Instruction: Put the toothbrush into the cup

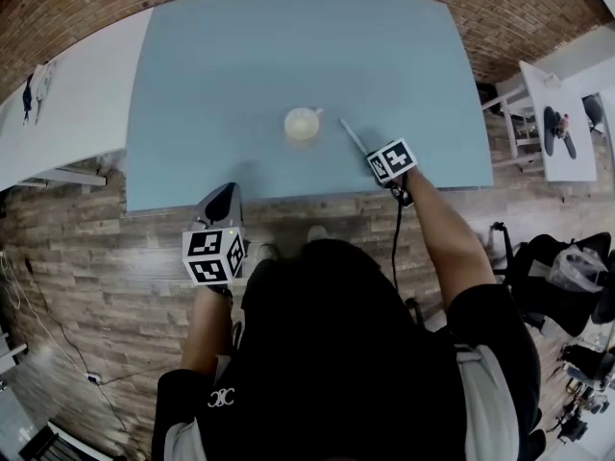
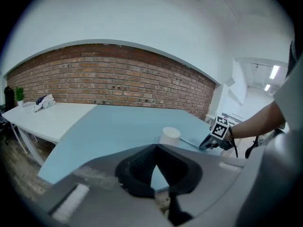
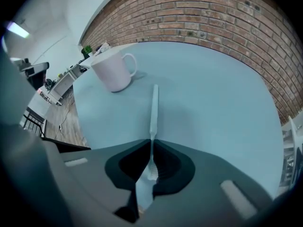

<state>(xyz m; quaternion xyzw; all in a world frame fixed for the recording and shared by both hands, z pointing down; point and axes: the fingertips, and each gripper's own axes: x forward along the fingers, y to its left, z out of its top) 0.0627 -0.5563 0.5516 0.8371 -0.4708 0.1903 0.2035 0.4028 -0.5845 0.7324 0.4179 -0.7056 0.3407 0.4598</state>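
A white cup (image 1: 302,123) with a handle stands upright near the middle of the blue table (image 1: 240,56). Just to its right a pale toothbrush (image 1: 354,137) lies flat on the table, pointing away toward the cup (image 3: 112,70). My right gripper (image 1: 377,159) points steeply down at the near end of the toothbrush (image 3: 154,105), and its jaws (image 3: 151,142) are shut on that end. My left gripper (image 1: 223,200) hovers over the table's front edge, shut with nothing in it (image 2: 156,146). From there the cup (image 2: 169,136) and the right gripper (image 2: 208,143) show ahead to the right.
A white table (image 1: 67,113) adjoins the blue one on the left, with a cloth (image 2: 43,101) on it. Another white table (image 1: 562,123) with a dark object stands at the right, beside chairs. A brick wall (image 2: 118,79) runs behind. Wooden floor lies in front.
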